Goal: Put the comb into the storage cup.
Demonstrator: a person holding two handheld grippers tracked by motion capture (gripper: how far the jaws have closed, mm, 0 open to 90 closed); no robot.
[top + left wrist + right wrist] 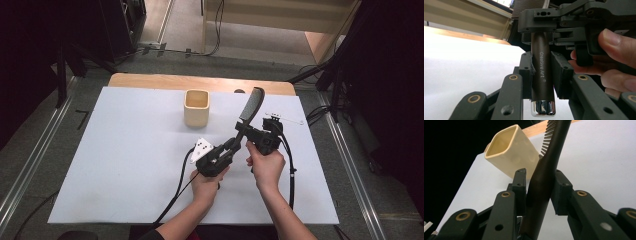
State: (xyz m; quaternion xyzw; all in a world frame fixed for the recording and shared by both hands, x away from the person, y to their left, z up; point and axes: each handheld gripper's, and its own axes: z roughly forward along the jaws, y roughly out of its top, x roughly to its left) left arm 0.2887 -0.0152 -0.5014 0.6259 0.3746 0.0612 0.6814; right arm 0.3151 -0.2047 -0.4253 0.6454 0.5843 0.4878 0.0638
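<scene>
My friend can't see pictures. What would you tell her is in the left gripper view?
A dark brush handle printed "Creative Art", with a shiny silver end cap, stands upright, clamped between the left gripper's two black jaws. Higher up, the right gripper also grips the handle, with a person's fingers around it. A white table lies behind.

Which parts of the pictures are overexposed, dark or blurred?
High view: even light on the table, surroundings dark. Left gripper view: table washed out to white, glare on the chrome end of the brush, handle print sharp. Right gripper view: left side black, cup a little soft, the brush handle very dark.
</scene>
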